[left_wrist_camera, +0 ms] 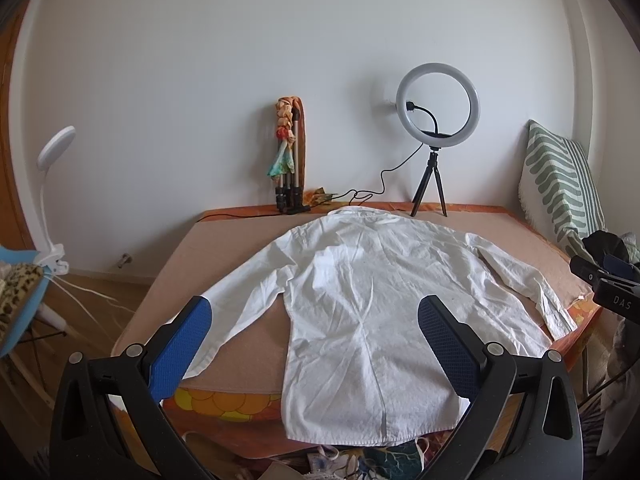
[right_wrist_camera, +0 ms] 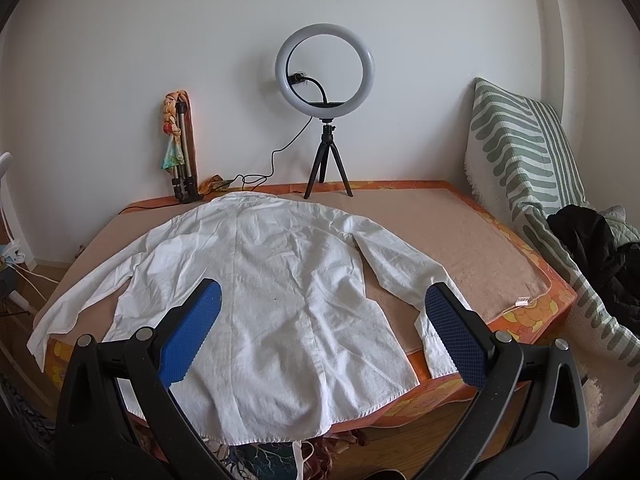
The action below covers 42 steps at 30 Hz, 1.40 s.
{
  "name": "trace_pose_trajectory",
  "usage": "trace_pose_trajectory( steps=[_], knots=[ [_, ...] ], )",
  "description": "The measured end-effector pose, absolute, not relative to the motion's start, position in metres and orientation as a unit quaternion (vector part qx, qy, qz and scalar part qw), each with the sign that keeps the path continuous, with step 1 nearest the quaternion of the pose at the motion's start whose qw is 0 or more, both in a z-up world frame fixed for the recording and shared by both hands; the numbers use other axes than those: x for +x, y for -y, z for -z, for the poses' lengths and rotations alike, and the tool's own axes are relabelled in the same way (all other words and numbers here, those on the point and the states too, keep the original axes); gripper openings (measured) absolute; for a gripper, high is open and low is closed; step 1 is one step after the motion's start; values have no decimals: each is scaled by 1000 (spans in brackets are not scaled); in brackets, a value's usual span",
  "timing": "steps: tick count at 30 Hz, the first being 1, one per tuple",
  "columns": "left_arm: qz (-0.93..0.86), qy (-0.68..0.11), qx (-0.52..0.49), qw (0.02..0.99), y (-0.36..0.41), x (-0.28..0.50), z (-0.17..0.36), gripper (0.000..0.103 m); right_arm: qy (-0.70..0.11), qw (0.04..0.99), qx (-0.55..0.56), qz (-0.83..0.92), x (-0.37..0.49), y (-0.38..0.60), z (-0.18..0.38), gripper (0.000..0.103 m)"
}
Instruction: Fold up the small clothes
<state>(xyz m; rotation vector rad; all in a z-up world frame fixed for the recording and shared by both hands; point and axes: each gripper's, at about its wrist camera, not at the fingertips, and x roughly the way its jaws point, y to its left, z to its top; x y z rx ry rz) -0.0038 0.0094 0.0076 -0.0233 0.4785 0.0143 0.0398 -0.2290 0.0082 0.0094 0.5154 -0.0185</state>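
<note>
We hold the left gripper (left_wrist_camera: 314, 334) above the near edge of the bed (left_wrist_camera: 176, 264), its blue-padded fingers (left_wrist_camera: 182, 350) spread wide with nothing between them. Beyond them a white long-sleeved shirt (left_wrist_camera: 360, 300) lies flat, collar toward the wall, its hem hanging over the near edge, both sleeves angled outward. At the wall stand a ring light (left_wrist_camera: 438, 110) on a small tripod and a folded tripod (left_wrist_camera: 290, 168) wrapped in colourful cloth. A green-striped cushion (left_wrist_camera: 560, 184) leans at the right, where the right gripper (left_wrist_camera: 604, 284) pokes in. A white clip lamp (left_wrist_camera: 54, 196) stands at the left.
</note>
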Motion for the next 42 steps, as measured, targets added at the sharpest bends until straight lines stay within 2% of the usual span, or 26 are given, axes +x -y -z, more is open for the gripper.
trace_pose_trajectory(
  steps=[42],
  knots=[
    [-7, -236, -19, 972, -13, -3, -5, 102, -244, 970, 0, 12, 41, 229, -16, 103]
  ],
)
